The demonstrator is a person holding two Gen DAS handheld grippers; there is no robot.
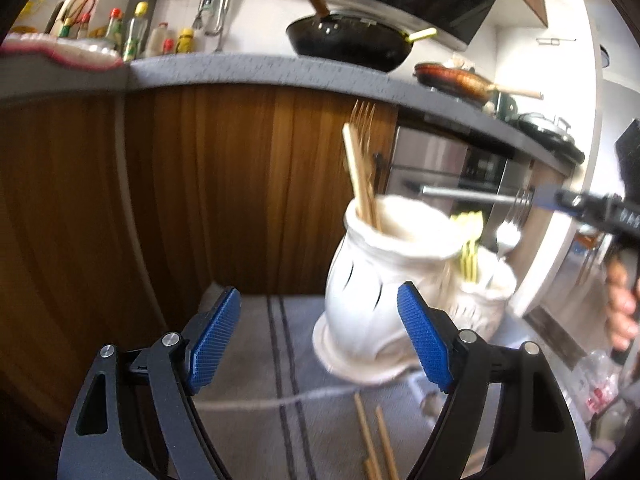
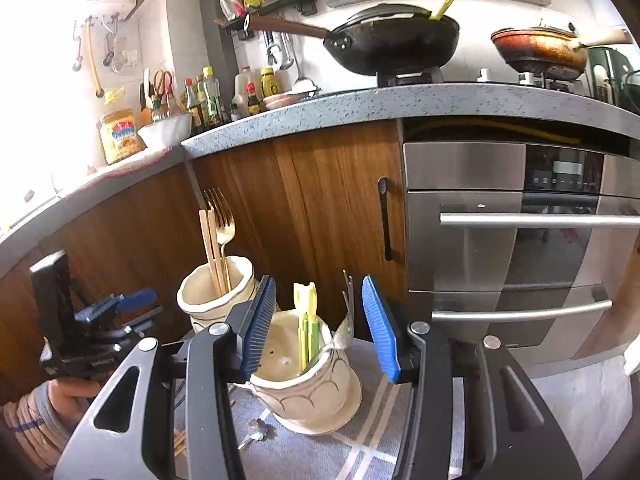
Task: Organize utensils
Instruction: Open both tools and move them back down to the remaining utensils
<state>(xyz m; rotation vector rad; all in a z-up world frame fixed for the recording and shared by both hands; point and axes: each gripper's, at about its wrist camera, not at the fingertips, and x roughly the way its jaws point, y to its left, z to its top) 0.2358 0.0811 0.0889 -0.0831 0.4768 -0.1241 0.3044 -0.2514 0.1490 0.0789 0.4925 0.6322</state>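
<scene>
Two cream ceramic holders stand on a grey striped cloth. The near-left holder [image 1: 376, 280] [image 2: 216, 292] holds wooden chopsticks [image 1: 358, 176] [image 2: 212, 248] and a gold fork [image 2: 224, 220]. The other holder [image 2: 304, 372] [image 1: 484, 296] holds yellow-green utensils [image 2: 308, 320] and a silver fork [image 2: 346, 320] leaning on its rim. My left gripper [image 1: 320, 340] is open and empty, just in front of the near-left holder. My right gripper [image 2: 320, 324] is open, its jaws on either side above the second holder. Loose chopsticks [image 1: 376, 440] lie on the cloth.
A wooden cabinet [image 2: 320, 200] and steel oven [image 2: 520, 240] stand behind the holders. The counter [image 2: 360, 100] carries a black wok [image 2: 392, 44], a red pan [image 2: 540, 52] and bottles [image 2: 204, 96]. A small metal item [image 2: 256, 428] lies on the cloth.
</scene>
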